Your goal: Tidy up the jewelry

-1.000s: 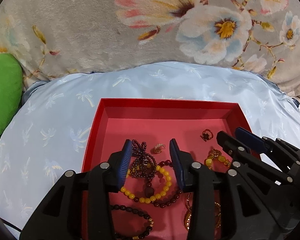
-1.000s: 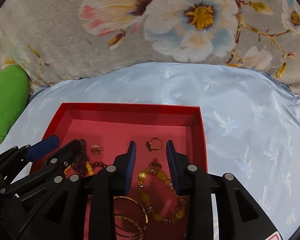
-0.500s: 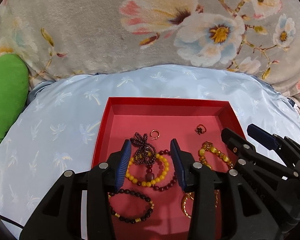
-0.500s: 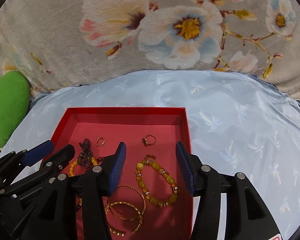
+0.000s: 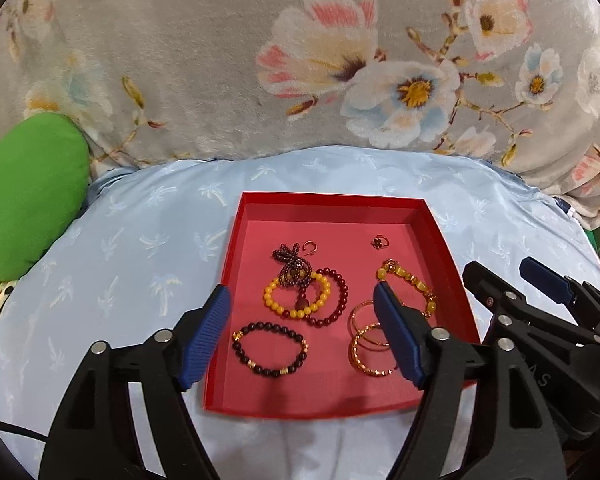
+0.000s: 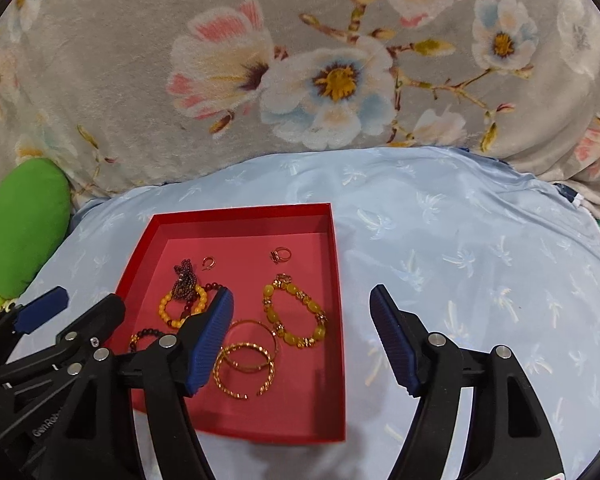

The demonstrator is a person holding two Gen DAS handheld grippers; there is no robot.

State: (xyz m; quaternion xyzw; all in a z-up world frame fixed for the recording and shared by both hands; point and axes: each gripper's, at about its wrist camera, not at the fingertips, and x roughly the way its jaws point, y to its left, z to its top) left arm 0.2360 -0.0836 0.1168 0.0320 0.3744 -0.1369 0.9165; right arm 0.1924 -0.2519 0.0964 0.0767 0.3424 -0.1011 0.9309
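Red cardboard forms the shallow open tray (image 5: 440, 236) that sits on a pale blue satin cushion printed with palm trees (image 5: 140, 248), with a grey plush floral blanket (image 5: 180, 60) behind it and a green pillow (image 5: 24, 196) at the far left. In the left wrist view, the left gripper (image 5: 302, 332) hangs above the near part of the tray with its blue-padded fingers spread wide and nothing between them. Inside the tray lie a dark bead bracelet with gold spacers (image 5: 270, 348), a yellow bead bracelet (image 5: 296, 296) overlapped by a dark red bead bracelet (image 5: 334, 298) and a bunched purple bead strand (image 5: 290, 264), a small gold hoop (image 5: 310, 246), a gold ring with a dark stone (image 5: 380, 242), an amber bead bracelet (image 5: 410, 282) and two thin gold bangles (image 5: 366, 342) partly hidden by the gripper's right finger. The right gripper (image 5: 512, 280) shows at the right edge, over the tray's right wall. In the right wrist view, the right gripper (image 6: 302, 334) is likewise wide open and empty, its left finger over the tray, its right finger over the bare cushion. The gold bangles (image 6: 246, 360) and amber bracelet (image 6: 296, 310) lie between them, near the tray's right wall (image 6: 338, 300), while the left gripper (image 6: 76, 304) sits at the lower left.
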